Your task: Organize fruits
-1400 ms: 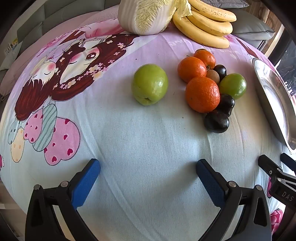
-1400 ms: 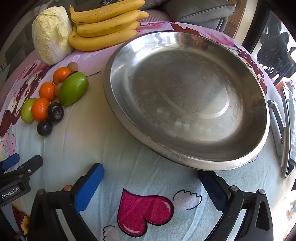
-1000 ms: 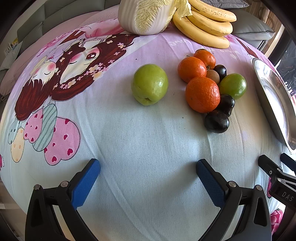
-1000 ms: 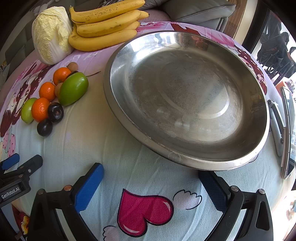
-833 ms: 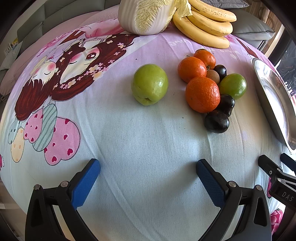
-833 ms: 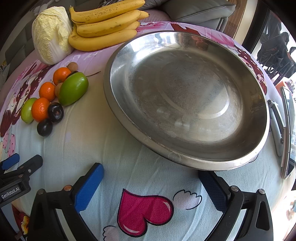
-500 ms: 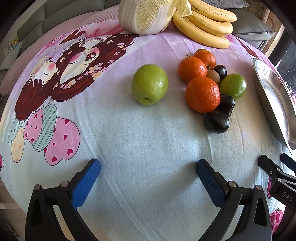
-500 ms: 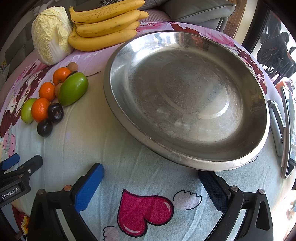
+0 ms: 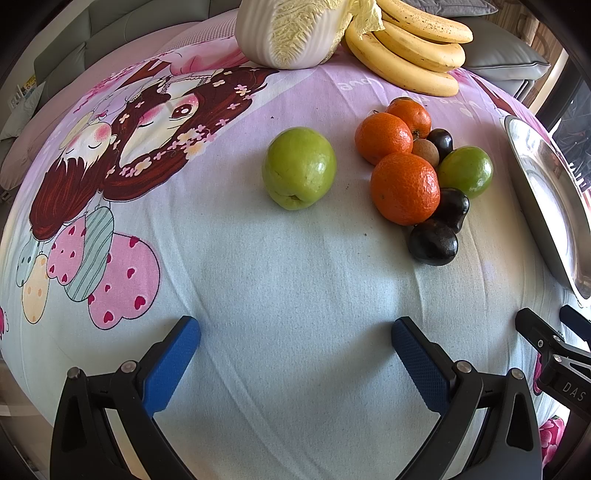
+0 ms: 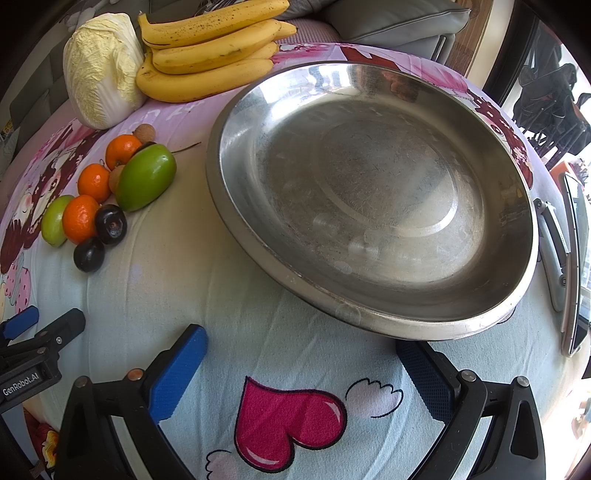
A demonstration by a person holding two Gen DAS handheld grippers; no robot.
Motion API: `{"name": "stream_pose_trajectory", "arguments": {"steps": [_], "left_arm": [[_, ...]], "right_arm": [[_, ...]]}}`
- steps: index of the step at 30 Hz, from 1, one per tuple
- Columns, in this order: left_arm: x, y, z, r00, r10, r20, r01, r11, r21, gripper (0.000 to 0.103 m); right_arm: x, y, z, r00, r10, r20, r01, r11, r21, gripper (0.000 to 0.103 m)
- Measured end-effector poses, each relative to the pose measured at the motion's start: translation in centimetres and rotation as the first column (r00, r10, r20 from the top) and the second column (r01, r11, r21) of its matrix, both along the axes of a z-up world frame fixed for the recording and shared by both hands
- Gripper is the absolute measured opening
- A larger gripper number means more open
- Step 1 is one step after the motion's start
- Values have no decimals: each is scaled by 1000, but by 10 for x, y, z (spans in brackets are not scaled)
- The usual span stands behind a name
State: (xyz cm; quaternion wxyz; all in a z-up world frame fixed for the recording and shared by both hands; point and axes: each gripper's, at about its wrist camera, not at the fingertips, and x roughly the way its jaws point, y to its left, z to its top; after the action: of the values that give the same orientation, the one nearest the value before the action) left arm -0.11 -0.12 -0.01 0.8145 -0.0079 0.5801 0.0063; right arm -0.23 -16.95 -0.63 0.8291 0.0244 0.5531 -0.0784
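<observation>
Left tongs (image 9: 295, 339) released, blue pads spread wide over bare printed cloth (image 9: 295, 295) on the bench, nothing between them. Right tongs (image 10: 301, 350) likewise spread and empty; the right pad's tip is hidden under the rim of the steel dish (image 10: 369, 325). In the left wrist view the right tongs are cut off at the frame edge, with partial lettering "DAS" readable; in the right wrist view the left tongs' body reads "GenRobot.AI".

Fruit lies on the cloth, none in the dish. Nearest the left tongs are two dark plums (image 9: 433, 240), touching. Behind them three oranges (image 9: 405, 188), a small green fruit (image 9: 466, 171), a brown longan (image 9: 425, 152) and a third dark plum partly hidden in the cluster. A large green apple (image 9: 300, 168) sits apart, left of the cluster. The dish is only a sliver at the left view's right edge.

Farthest: bananas (image 9: 410, 48) beside a napa cabbage (image 9: 291, 29), top cropped. Pale writing on the cloth near the bananas is too distorted to read. A flat device right of the dish is cut off.
</observation>
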Motion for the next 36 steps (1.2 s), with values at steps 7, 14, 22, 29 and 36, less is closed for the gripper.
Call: {"name": "stream_pose_trajectory", "arguments": {"steps": [7, 14, 22, 29, 36], "left_arm": [[0, 0, 0, 1000, 0, 0, 0, 1000, 0, 103], [1, 0, 0, 1000, 7, 3, -7, 1000, 6, 103], [1, -1, 0, 999, 45, 9, -45, 999, 1, 103], [-2, 4, 12, 995, 28, 93, -25, 999, -31, 103], [-3, 22, 47, 991, 19, 133, -10, 998, -66, 103]], "right_arm": [[0, 0, 0, 1000, 0, 0, 0, 1000, 0, 103], [-1, 0, 1, 1000, -13, 4, 13, 1000, -5, 103], [1, -1, 2, 999, -35, 12, 35, 999, -2, 103], [-6, 1, 17, 998, -29, 61, 28, 999, 18, 103], [-7, 6, 38, 1000, 15, 25, -18, 994, 108, 103]]}}
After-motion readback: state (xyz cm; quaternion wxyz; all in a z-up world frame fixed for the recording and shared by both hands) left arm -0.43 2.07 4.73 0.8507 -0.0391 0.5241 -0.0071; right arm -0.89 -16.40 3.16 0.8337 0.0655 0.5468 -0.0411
